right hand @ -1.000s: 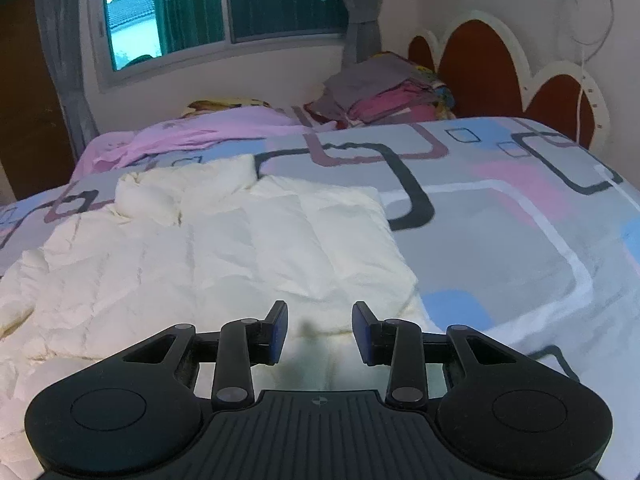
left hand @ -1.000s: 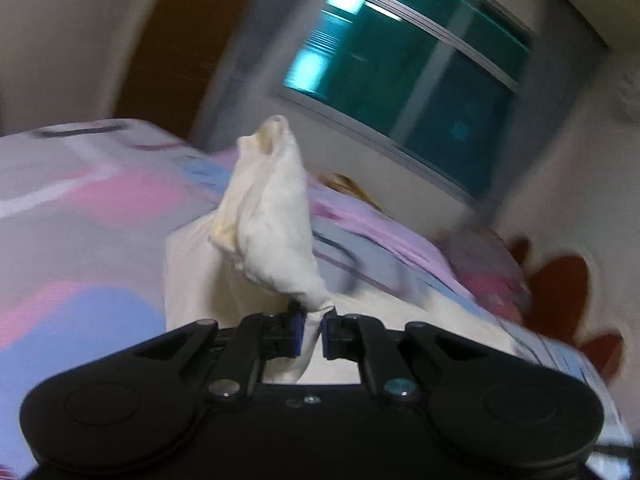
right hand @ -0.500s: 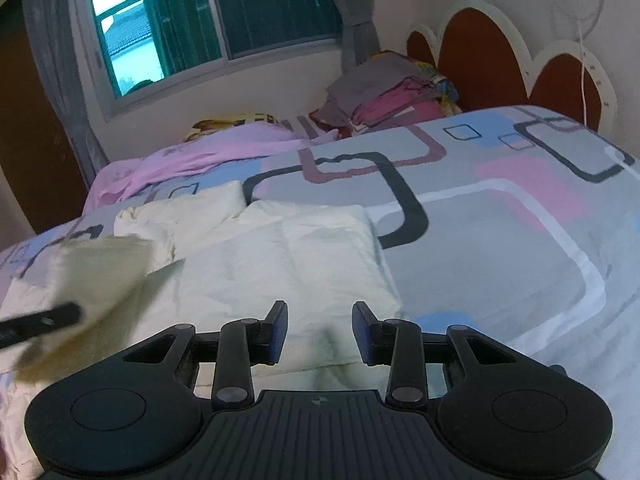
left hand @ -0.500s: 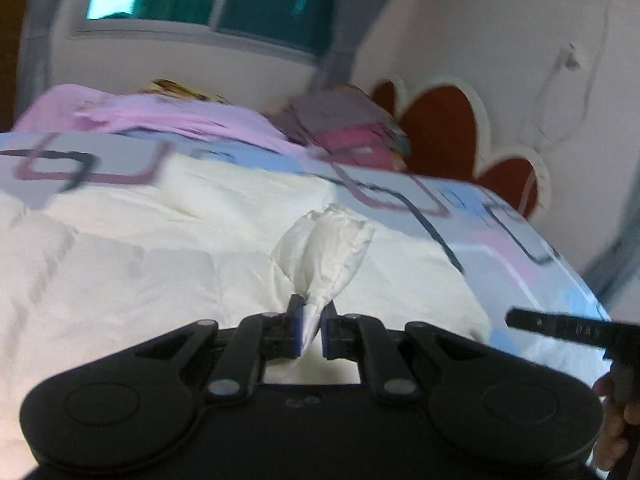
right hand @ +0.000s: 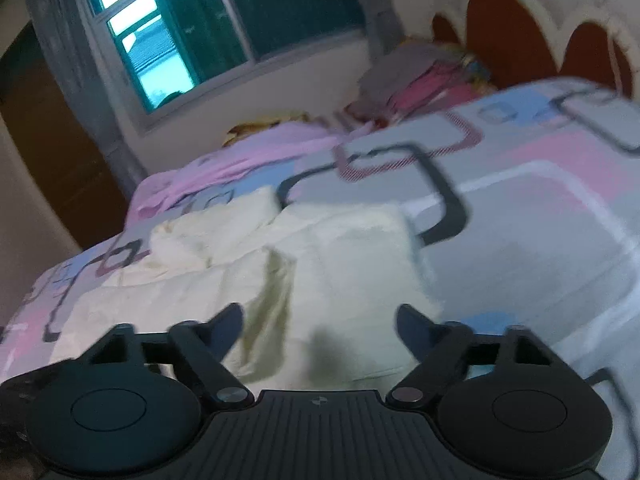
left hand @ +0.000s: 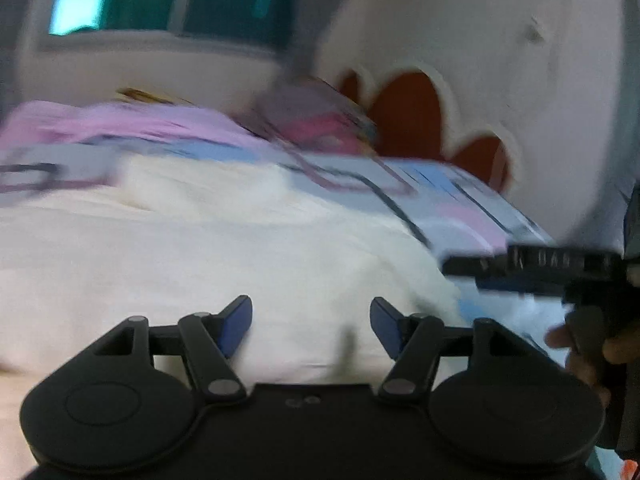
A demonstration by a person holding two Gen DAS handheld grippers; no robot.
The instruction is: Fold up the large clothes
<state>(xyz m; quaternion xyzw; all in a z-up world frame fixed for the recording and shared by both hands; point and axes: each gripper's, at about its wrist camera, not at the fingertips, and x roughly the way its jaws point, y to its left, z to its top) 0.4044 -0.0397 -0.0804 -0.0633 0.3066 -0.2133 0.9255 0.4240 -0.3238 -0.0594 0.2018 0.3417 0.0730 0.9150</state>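
**Cream quilted garment on a patterned bed, both grippers released**

Cream quilted garment (right hand: pixel 344 264) lies spread on a bedsheet (right hand: pixel 520 216) printed with grey, pink and blue rounded rectangles. Behind the bed stand a window (right hand: pixel 192 36) with grey curtains, a scalloped red-brown headboard (left hand: pixel 404 120) and a pile of folded clothes (right hand: pixel 424 76). A pink cloth (right hand: pixel 240 156) lies along the far edge. Left gripper (left hand: pixel 311 324) has just been opening; its blue-padded fingers (left hand: pixel 236 324) stand apart above the garment, nothing between them. Right gripper (right hand: pixel 320 330) has likewise just been opening, fingers spread over the garment's near edge, where a fold runs between them, pads clear of the fabric. Both views are motion-blurred.
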